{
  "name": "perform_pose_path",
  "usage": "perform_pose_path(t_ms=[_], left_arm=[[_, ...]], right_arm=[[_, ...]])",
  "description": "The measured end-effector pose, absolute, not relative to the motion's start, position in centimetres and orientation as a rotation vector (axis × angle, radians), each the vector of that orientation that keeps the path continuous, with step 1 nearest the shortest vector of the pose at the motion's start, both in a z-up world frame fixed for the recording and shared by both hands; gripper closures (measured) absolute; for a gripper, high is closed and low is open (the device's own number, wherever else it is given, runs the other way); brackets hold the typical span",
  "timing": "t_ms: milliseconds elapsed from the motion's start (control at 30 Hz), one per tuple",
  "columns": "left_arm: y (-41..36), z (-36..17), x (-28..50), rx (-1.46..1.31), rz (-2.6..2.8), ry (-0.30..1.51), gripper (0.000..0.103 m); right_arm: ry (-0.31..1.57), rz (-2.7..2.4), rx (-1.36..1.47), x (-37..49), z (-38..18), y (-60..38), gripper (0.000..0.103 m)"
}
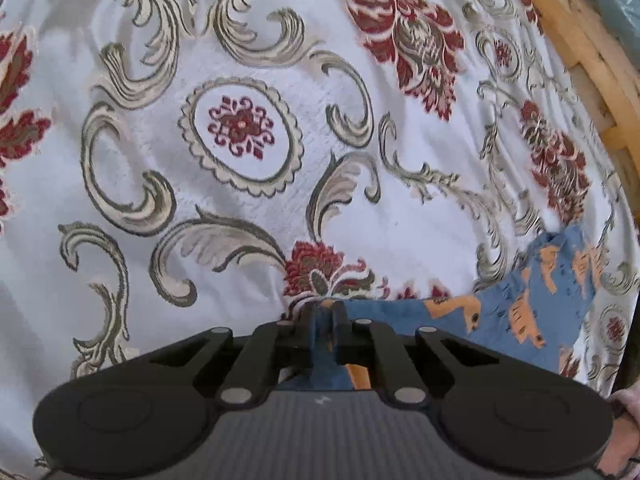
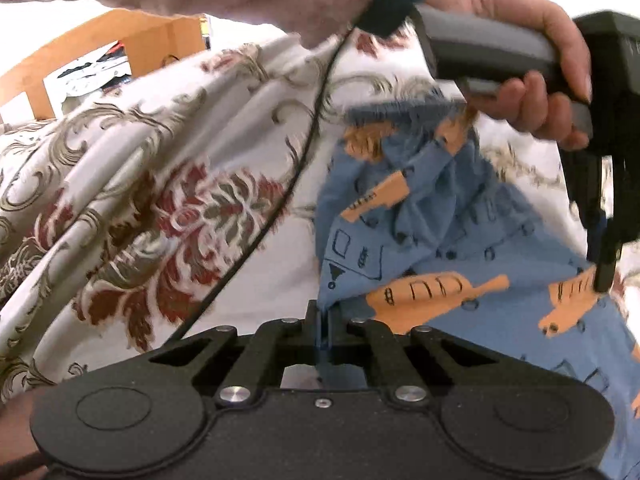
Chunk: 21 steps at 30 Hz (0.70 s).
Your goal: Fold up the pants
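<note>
The pants [image 2: 448, 240], small and blue with orange vehicle prints, lie rumpled on a white bedspread [image 1: 248, 216] patterned with grey scrolls and red flowers. In the right wrist view they spread ahead and to the right of the right gripper [image 2: 323, 312], whose jaws stand narrow with a fold of the blue cloth pinched between them at the near left corner of the garment. Farther ahead in that view, the gathered waistband end sits bunched just under a hand [image 2: 532, 56] that grips the grey handle of the left gripper [image 2: 604, 276]; its black fingers come down onto the cloth at the right edge of the garment. The left wrist view shows the left gripper [image 1: 325, 308] drawn nearly together on a blue edge of the pants [image 1: 532, 304], with the rest of the cloth trailing off to the right of the fingers. A black cable [image 2: 280, 208] runs across the bedspread left of the pants. A wooden bed frame [image 1: 592, 64] edges the bedspread at the far right of the left gripper.
</note>
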State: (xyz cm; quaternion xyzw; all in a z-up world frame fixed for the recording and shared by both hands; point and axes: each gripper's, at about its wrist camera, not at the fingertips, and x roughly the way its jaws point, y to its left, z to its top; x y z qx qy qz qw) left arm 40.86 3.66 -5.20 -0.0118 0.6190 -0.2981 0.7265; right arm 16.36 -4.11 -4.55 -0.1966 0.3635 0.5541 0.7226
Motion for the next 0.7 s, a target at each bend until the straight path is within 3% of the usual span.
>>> perform_pose_path(t_ms=[33, 100, 167, 233, 267, 400, 700], left_arm=[[3.6, -5.3, 40.7, -0.018, -0.667, 1.356, 0.096], [3.7, -5.1, 40.5, -0.007, -0.681, 1.343, 0.094], [3.8, -4.6, 40.1, 0.022, -0.692, 1.332, 0.088], [4.0, -3.9, 39.4, 0.066, -0.694, 1.303, 0.065], [4.2, -3.6, 39.0, 0.079, -0.707, 1.283, 0.062], [4.7, -3.2, 37.9, 0.115, -0.704, 1.213, 0.057], [4.4, -4.2, 38.4, 0.149, -0.614, 1.241, 0.061]], right_arm=[[0.808, 1.217, -0.42, 16.5, -4.6, -4.2, 0.089], [0.812, 1.21, -0.375, 16.8, -3.9, -5.0, 0.067], [0.788, 1.199, -0.33, 17.2, -2.8, -6.4, 0.063], [0.773, 1.149, -0.287, 17.9, -1.6, -8.5, 0.059], [0.77, 1.109, -0.264, 18.5, -1.1, -9.5, 0.057], [0.752, 0.881, -0.256, 21.1, -0.3, -13.6, 0.057], [0.856, 0.565, -0.224, 25.5, -3.9, -19.0, 0.061]])
